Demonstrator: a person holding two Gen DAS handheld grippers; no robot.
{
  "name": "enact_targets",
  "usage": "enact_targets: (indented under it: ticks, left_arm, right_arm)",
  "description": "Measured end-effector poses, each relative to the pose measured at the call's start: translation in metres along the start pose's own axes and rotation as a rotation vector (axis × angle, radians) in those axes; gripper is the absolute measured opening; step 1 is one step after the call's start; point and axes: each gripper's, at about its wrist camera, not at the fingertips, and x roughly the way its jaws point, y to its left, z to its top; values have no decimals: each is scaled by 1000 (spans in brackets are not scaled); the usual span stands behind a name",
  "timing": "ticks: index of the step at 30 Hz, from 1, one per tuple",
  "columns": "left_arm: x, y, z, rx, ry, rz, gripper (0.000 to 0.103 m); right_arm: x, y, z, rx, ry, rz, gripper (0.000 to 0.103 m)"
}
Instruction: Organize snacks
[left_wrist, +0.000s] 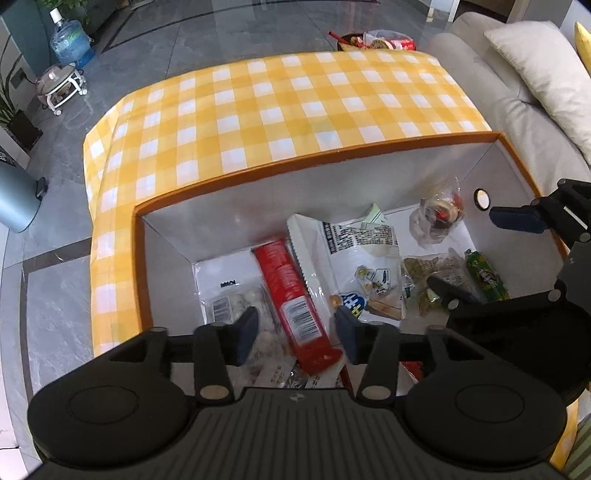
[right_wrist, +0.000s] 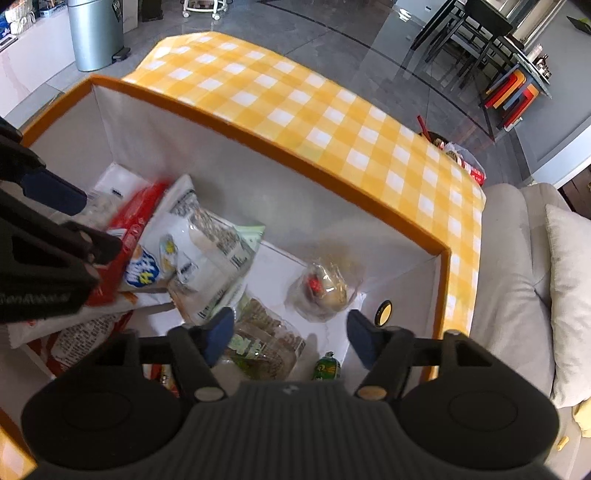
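An orange-rimmed white box (left_wrist: 295, 162) (right_wrist: 295, 155) holds several snacks. My left gripper (left_wrist: 295, 332) hangs open over a red biscuit pack (left_wrist: 291, 295); its pads stand clear of the pack on both sides. Left of it lies a clear pack with a barcode (left_wrist: 229, 299), to the right a white bag with a blue logo (left_wrist: 354, 254) (right_wrist: 192, 251). My right gripper (right_wrist: 290, 336) is open above a brown snack pack with a green label (right_wrist: 262, 339), holding nothing. A clear bag with a round pastry (right_wrist: 321, 288) and a green packet (right_wrist: 327, 367) lie nearby.
The box sits on a table with a yellow checked cloth (left_wrist: 295, 103). A grey sofa with a cushion (left_wrist: 517, 110) runs along the right. More snack bags (left_wrist: 384, 42) lie beyond the table's far edge. A metal bin (right_wrist: 96, 33) stands on the tiled floor.
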Motion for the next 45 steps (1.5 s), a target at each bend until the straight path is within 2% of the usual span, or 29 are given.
enact_targets:
  ticks: [1, 3, 5, 10, 16, 21, 24, 30, 35, 41, 45]
  left_arm:
    - [-3, 0, -1, 0, -6, -4, 68]
    - [-13, 0, -5, 3, -21, -8, 69]
    - [-25, 2, -9, -3, -44, -5, 72]
    - [-63, 7, -24, -16, -122, 8, 75]
    - [-126, 10, -46, -49, -274, 51, 75]
    - [-173, -1, -78, -57, -404, 92, 75]
    - [-194, -11, -97, -33, -431, 119, 77]
    - [-217, -29, -138, 18, -442, 149, 79]
    - [-223, -33, -175, 4, -468, 172, 80]
    - [-220, -33, -218, -63, -499, 125, 80]
    - [-216, -36, -233, -84, -538, 112, 81]
  right_arm:
    - [-3, 0, 1, -2, -2, 2, 74]
    - [-11, 0, 1, 2, -12, 7, 83]
    - [-20, -2, 1, 12, -22, 10, 86]
    - [-52, -12, 1, 61, -56, 32, 88]
    - [-105, -16, -9, 133, -122, 36, 91]
    - [-158, -11, -37, 218, -203, 59, 95]
    - [-185, -5, -59, 257, -248, 75, 97]
    - [-224, 12, -106, 297, -307, 89, 98]
    - [-244, 29, -146, 310, -352, 62, 99]
    - [-255, 50, -188, 344, -392, 45, 99]
    - [-258, 62, -209, 372, -424, -4, 99]
